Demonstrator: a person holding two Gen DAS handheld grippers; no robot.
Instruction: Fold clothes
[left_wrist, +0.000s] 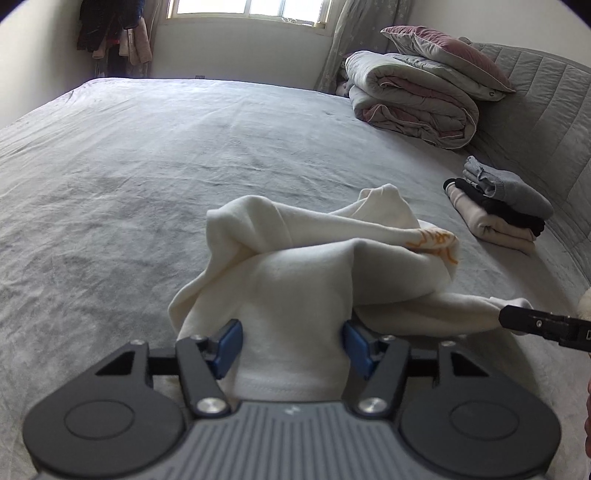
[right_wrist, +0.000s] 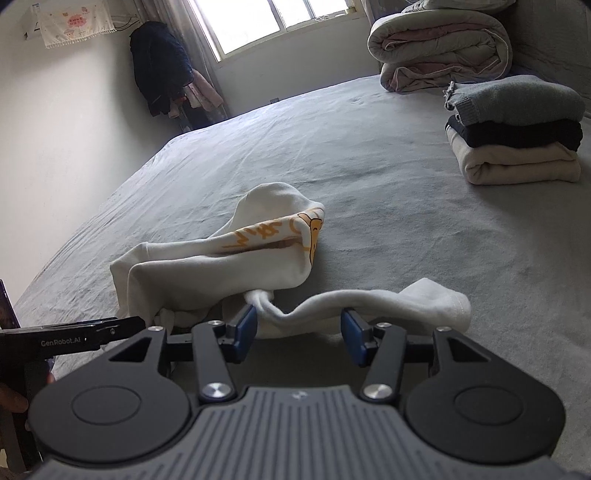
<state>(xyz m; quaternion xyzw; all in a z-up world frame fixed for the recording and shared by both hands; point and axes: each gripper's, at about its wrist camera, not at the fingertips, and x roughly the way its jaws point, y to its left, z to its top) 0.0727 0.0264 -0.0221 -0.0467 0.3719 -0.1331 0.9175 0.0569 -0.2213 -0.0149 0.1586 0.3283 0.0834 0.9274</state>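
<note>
The white top (left_wrist: 295, 280) lies crumpled low in the middle of both frames, on the grey bed (left_wrist: 147, 166), so the job looks to be at its start for this piece: getting hold of it to spread it flat before any fold. In the left view the left gripper (left_wrist: 291, 345) has a wide band of hem between its blue pads, which stand apart at either edge of the cloth; whether they pinch it I cannot tell. In the right view the right gripper (right_wrist: 298, 334) is open, with the twisted sleeve (right_wrist: 369, 302) lying across the gap just beyond the pads and not clamped. Next, I judge, each needs a firm bite, then a pull apart to draw the bundle out smooth. The right view alone shows the orange print (right_wrist: 280, 232) plainly, and the folded stack (right_wrist: 517, 136) at upper right as three clear layers. The left view alone shows the hem, and a pillow (left_wrist: 447, 51) on the rolled quilt (left_wrist: 413, 99) at upper right.
</note>
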